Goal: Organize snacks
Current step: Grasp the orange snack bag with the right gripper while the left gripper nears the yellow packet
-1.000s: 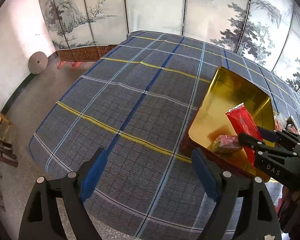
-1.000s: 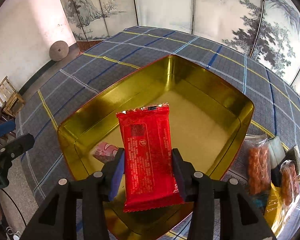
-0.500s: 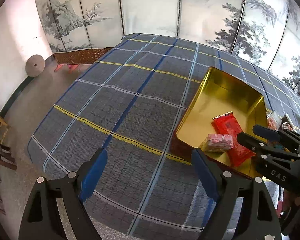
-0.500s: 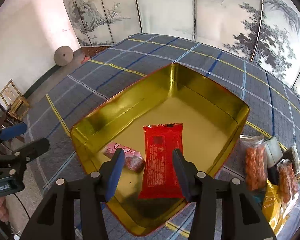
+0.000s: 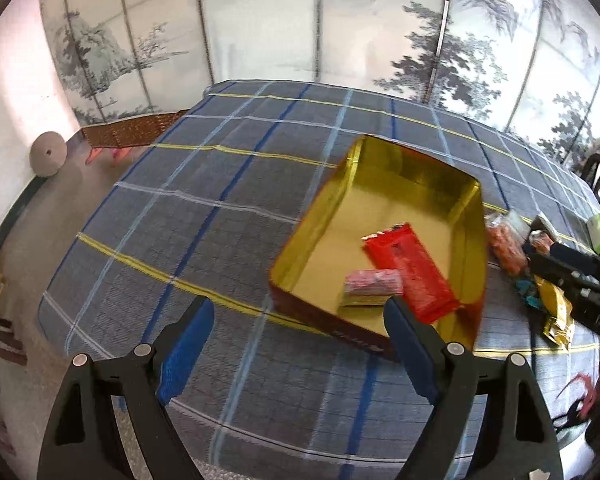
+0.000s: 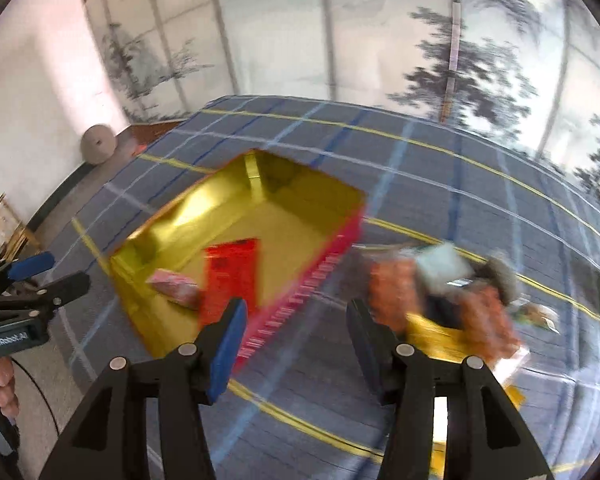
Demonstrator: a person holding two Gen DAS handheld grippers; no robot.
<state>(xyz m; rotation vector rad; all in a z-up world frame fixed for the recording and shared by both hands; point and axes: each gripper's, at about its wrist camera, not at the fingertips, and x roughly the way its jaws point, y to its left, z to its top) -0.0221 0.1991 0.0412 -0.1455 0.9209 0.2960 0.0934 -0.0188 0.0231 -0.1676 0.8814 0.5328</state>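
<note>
The plaid-covered worktop (image 5: 204, 216) carries the gold tin (image 5: 380, 184), with the red packet (image 5: 414, 276) and pink packet (image 5: 374, 285) lying at its 6 o'clock end. A motion-blurred snack pile (image 6: 440, 292) sits at the tin's 3 o'clock, its packets hard to tell apart. The left gripper (image 5: 298, 340) and right gripper (image 6: 296, 340) both have fingers spread, holding nothing.

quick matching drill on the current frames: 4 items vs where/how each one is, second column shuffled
Items:
1. red snack packet
2. pink snack packet
3. orange snack bags
4. right gripper

States:
A. on the plaid cloth, outside the tin
B. open, holding nothing
C. flat on the floor of the gold tin
D. in the tin's near corner, beside the red one

Pairs: 1-C, 2-D, 3-A, 4-B
</note>
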